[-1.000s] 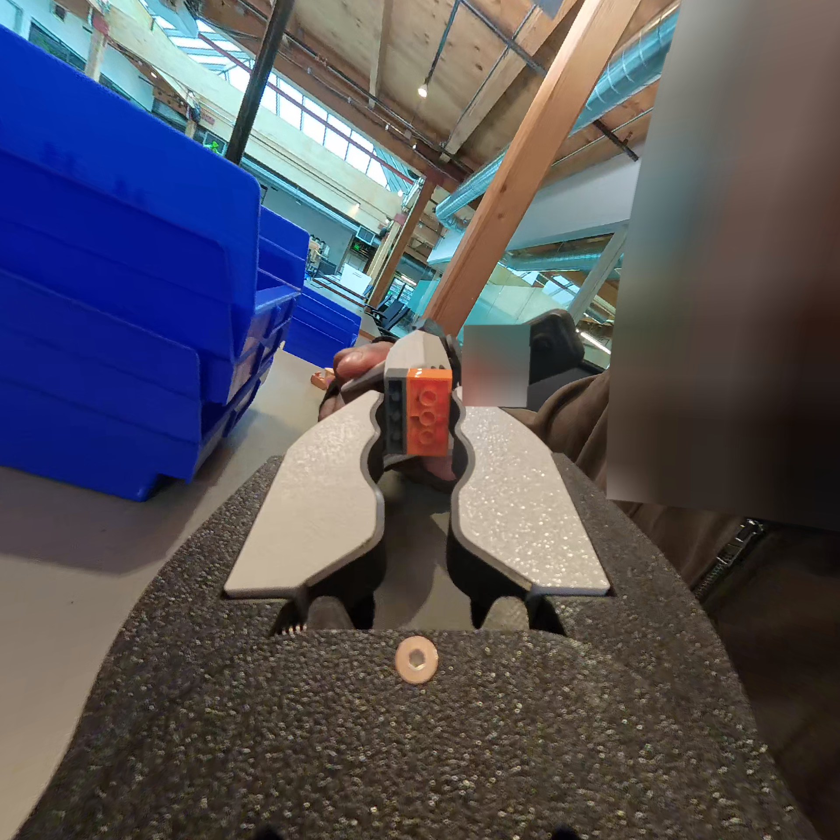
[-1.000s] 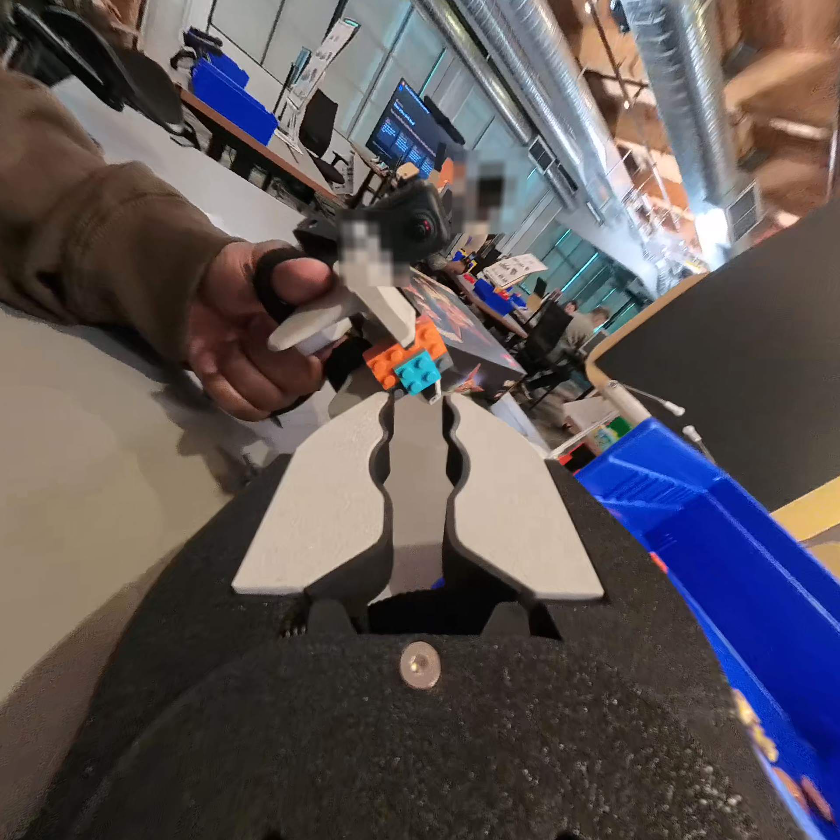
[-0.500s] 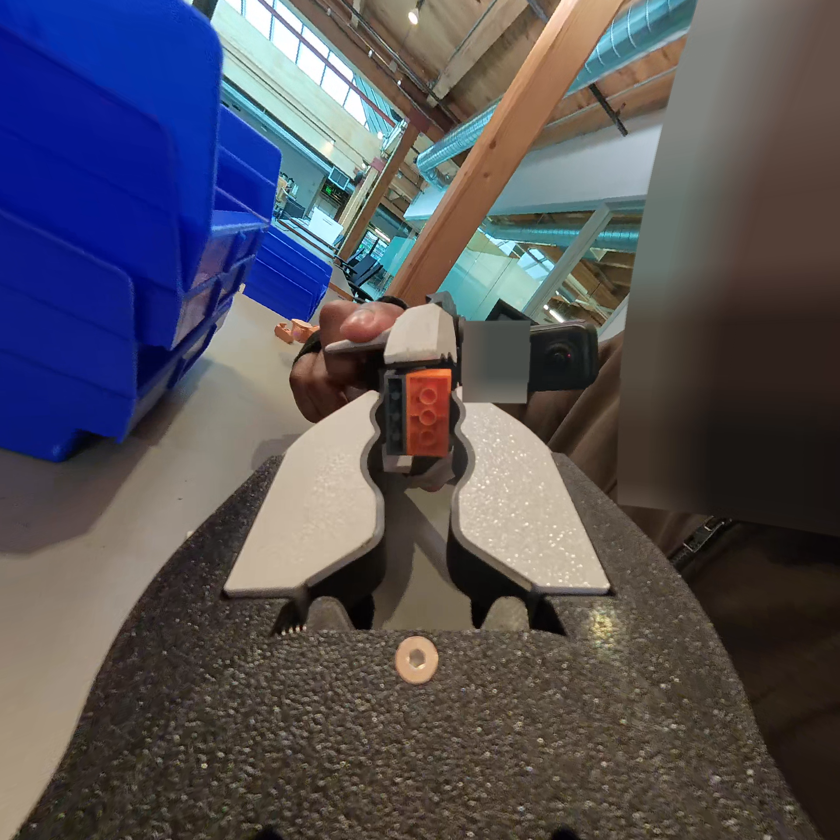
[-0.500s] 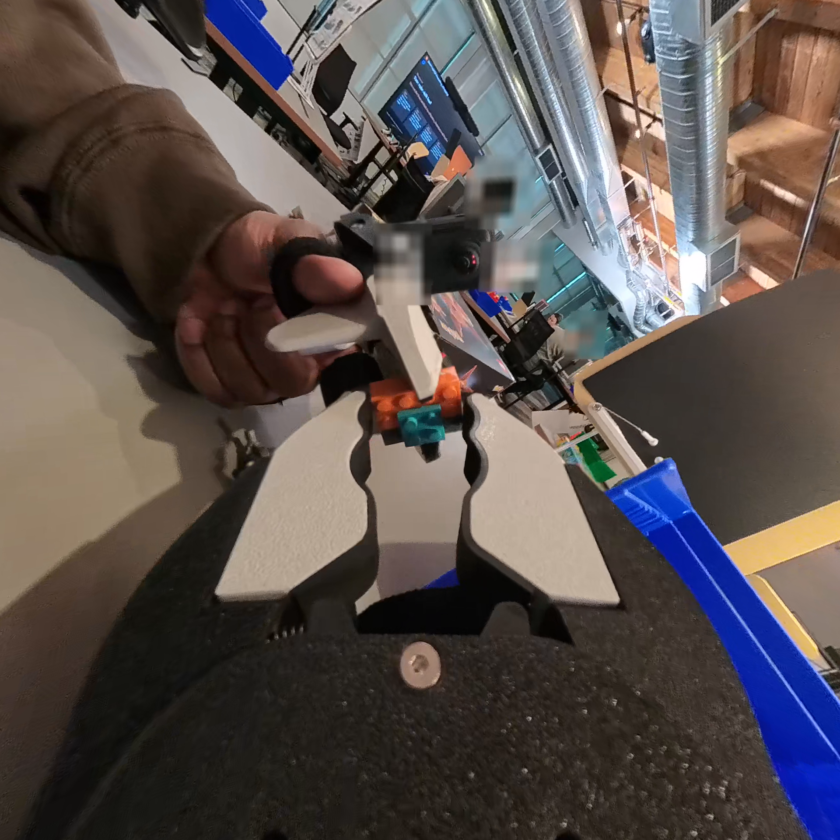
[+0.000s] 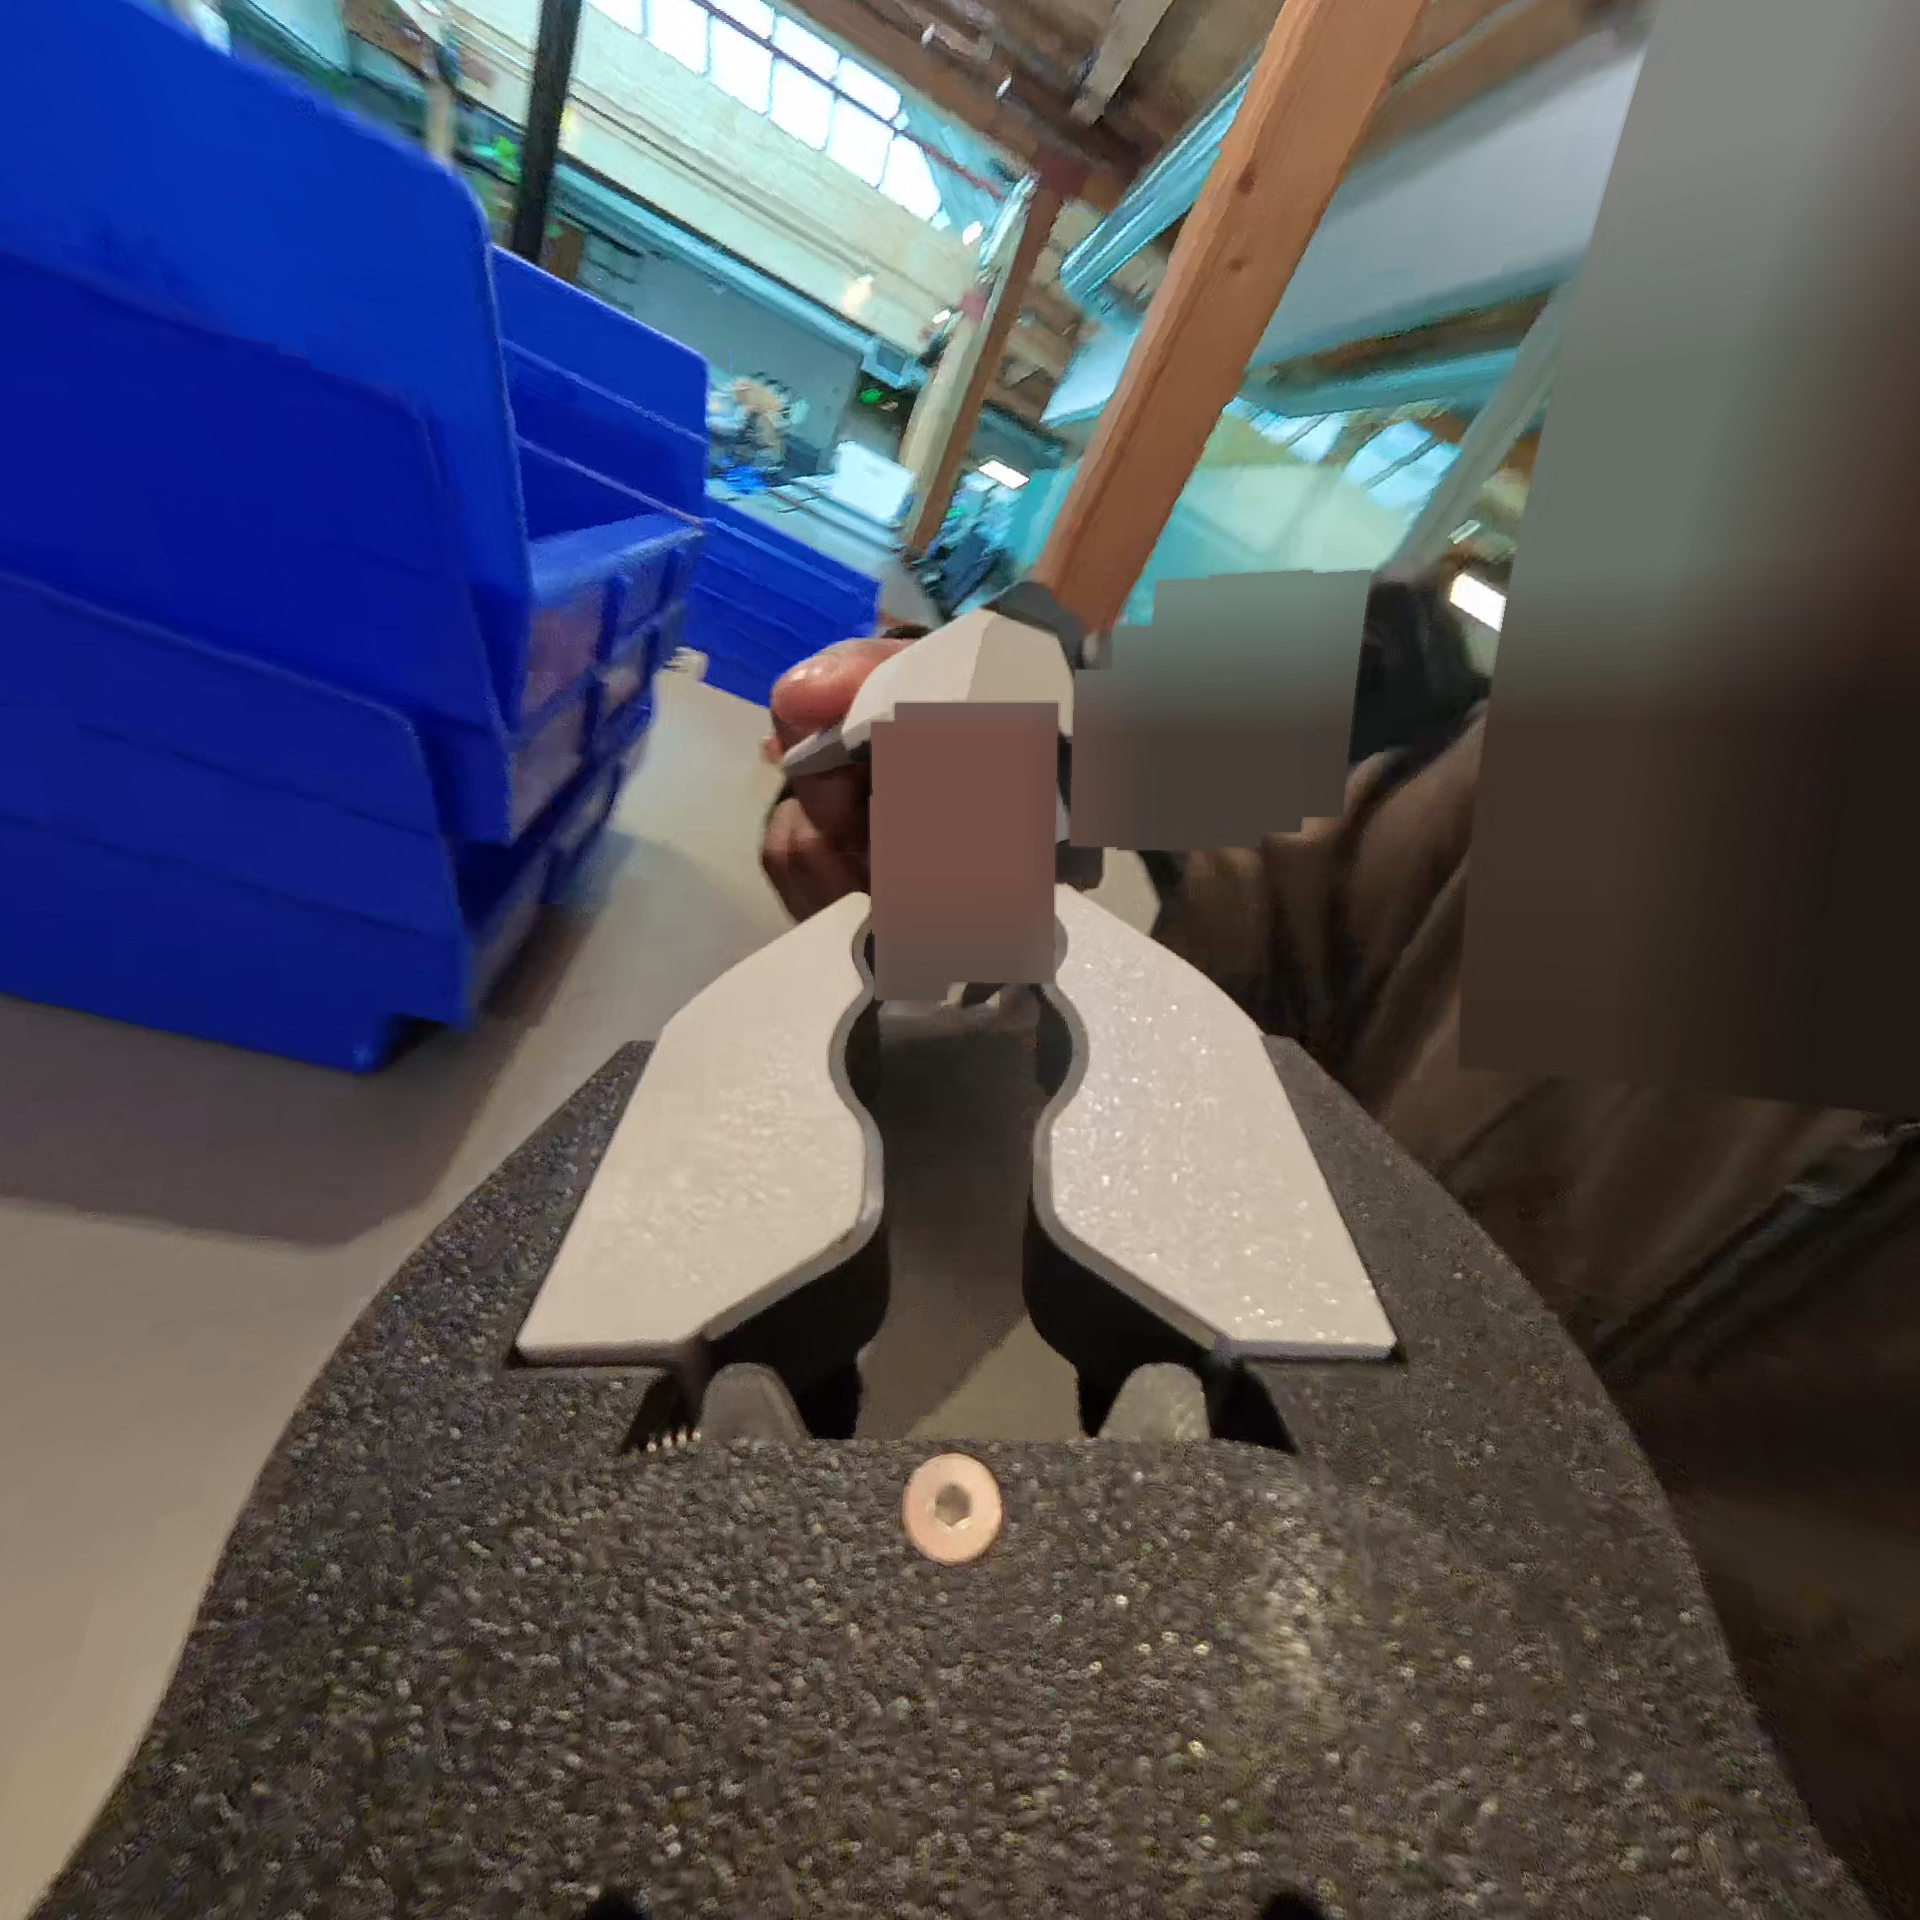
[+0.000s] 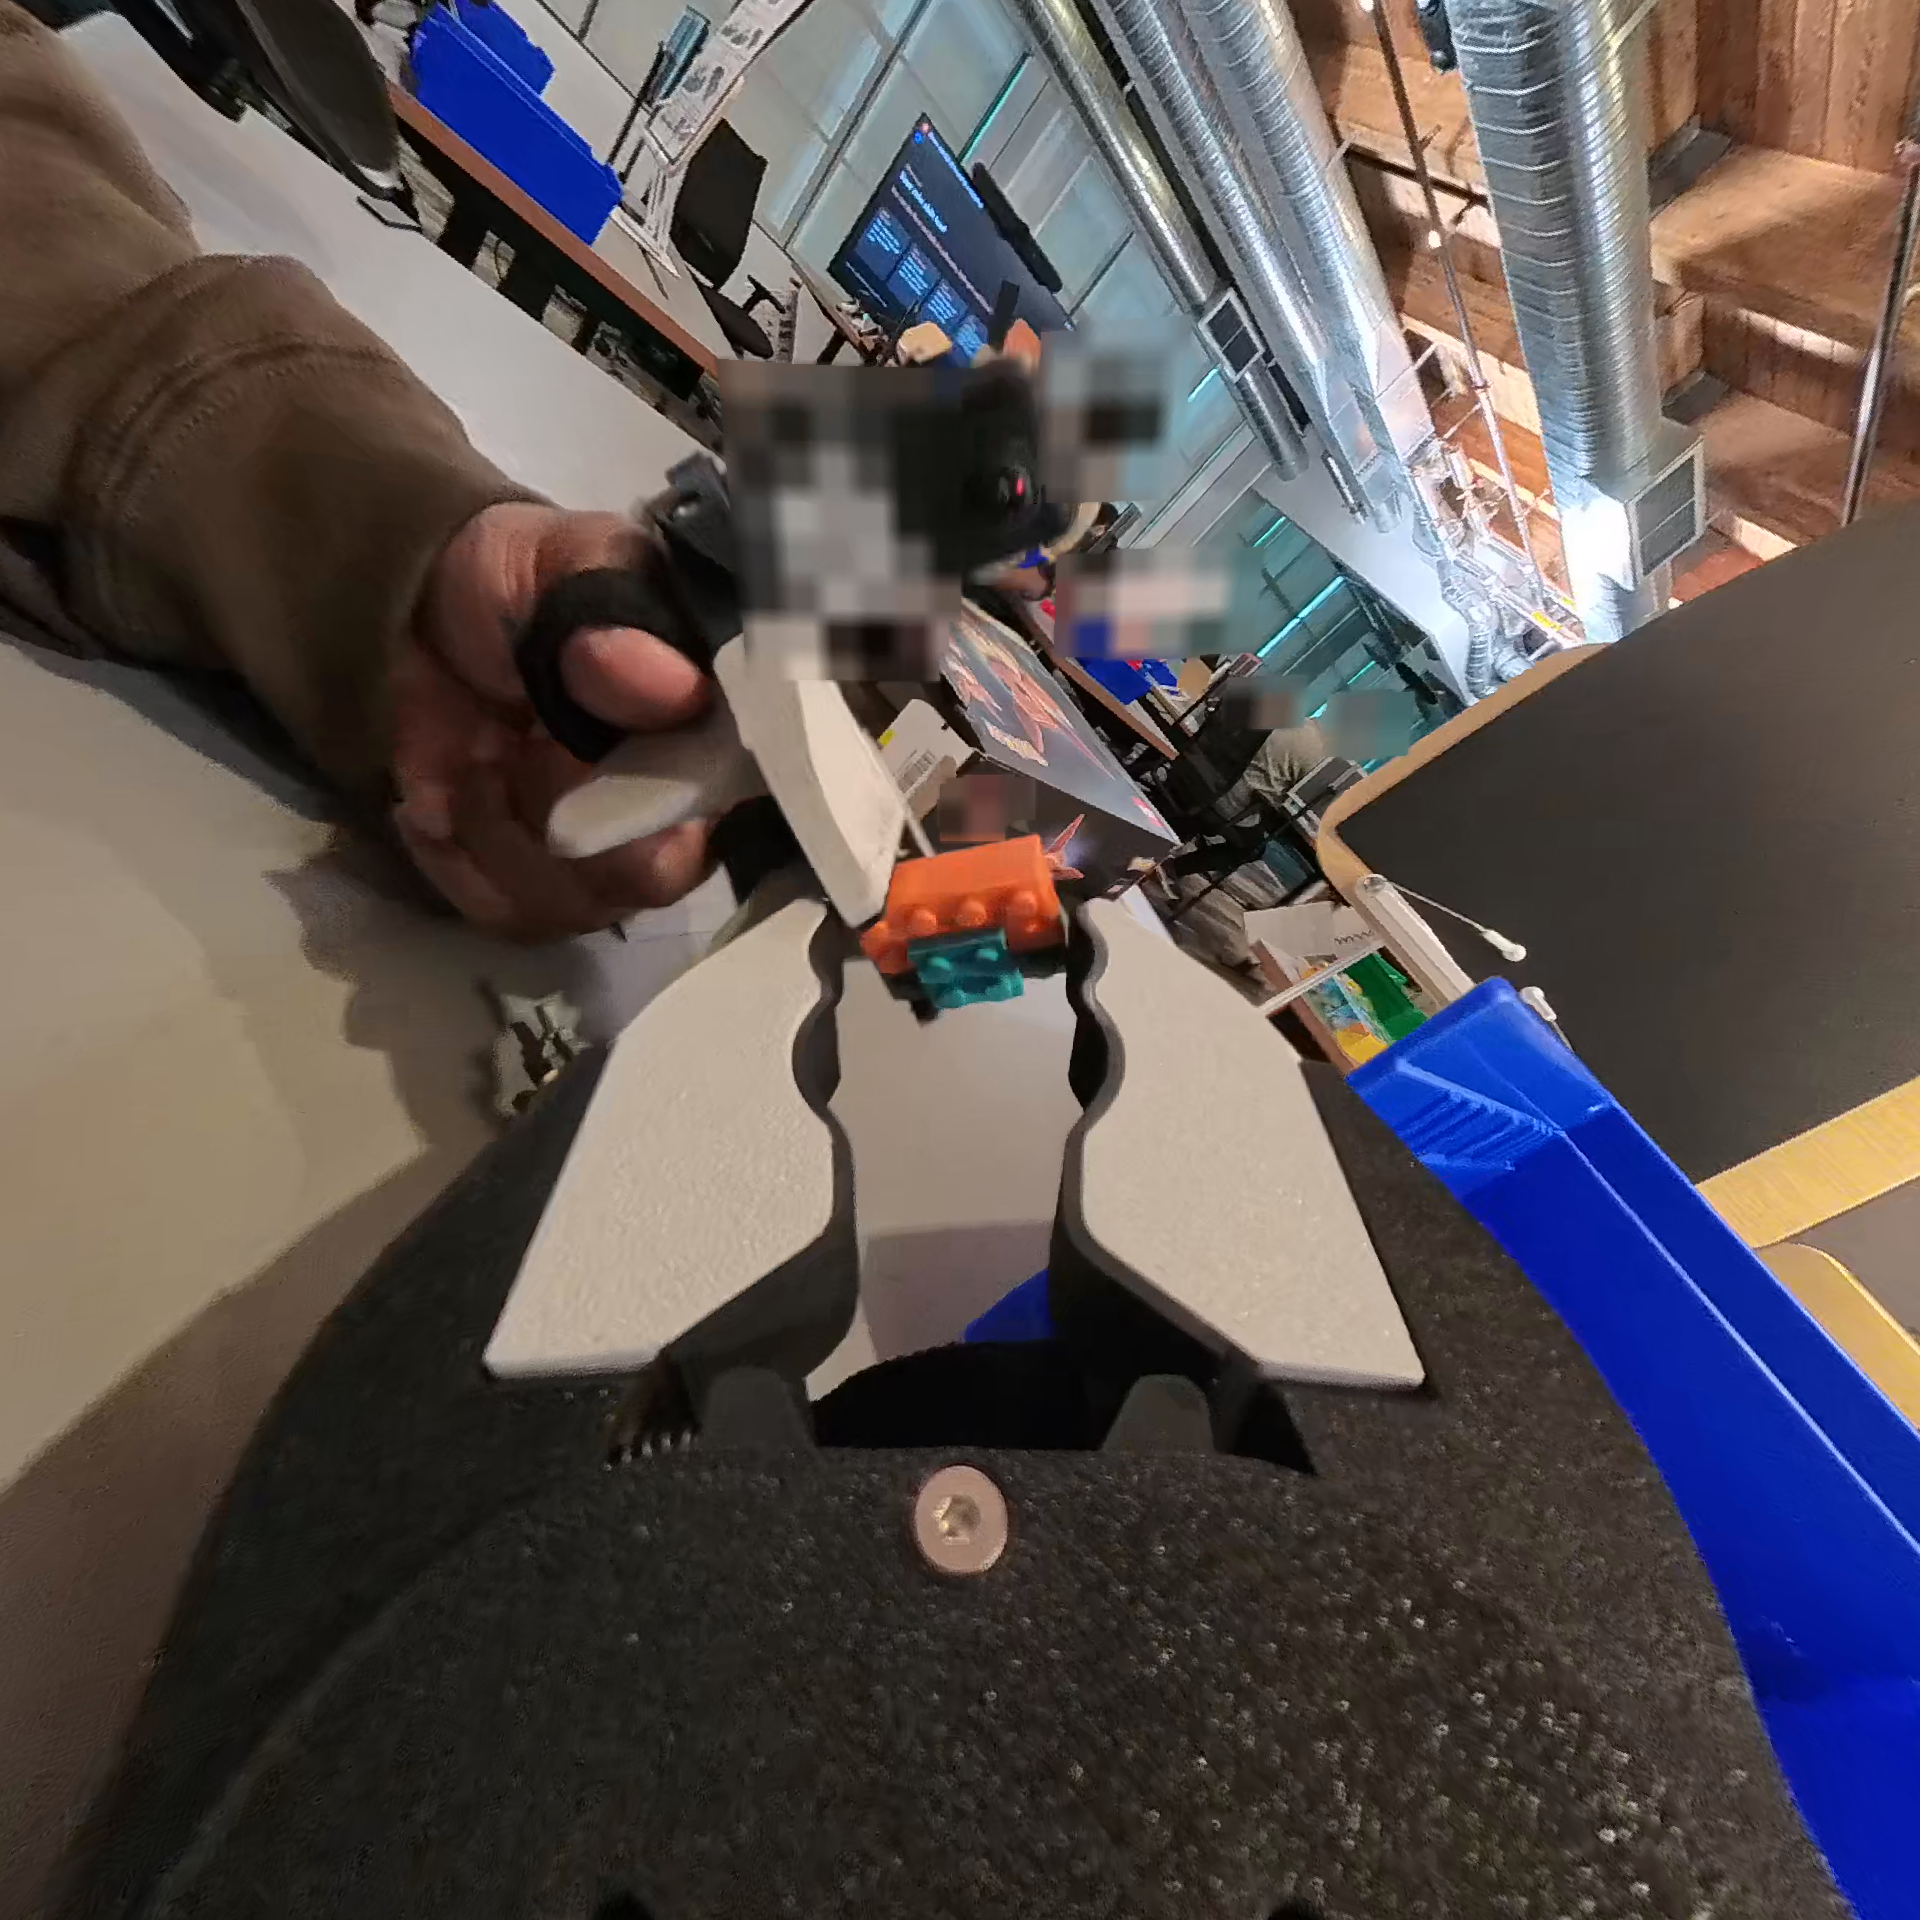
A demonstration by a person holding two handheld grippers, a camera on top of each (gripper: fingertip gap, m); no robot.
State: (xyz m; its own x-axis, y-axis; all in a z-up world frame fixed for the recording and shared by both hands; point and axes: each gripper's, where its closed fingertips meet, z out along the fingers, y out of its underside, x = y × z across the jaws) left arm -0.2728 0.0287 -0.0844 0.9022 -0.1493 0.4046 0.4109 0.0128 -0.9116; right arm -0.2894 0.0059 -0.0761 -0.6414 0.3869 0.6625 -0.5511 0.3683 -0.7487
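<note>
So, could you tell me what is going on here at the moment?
A person holds two grippers above a grey table. The left gripper pinches an orange brick with a teal plate stuck on it. The right gripper is open, its fingers on either side of the orange brick, beside a blue bin.

We look forward along each gripper's grey fingers, low over the pale grey tabletop (image 5: 156, 1299). The views face each other closely, sharing the orange-and-teal studded brick cluster (image 6: 961, 930).

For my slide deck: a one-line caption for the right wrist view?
Right gripper open around an orange-and-teal brick stack held by the left gripper.
</note>
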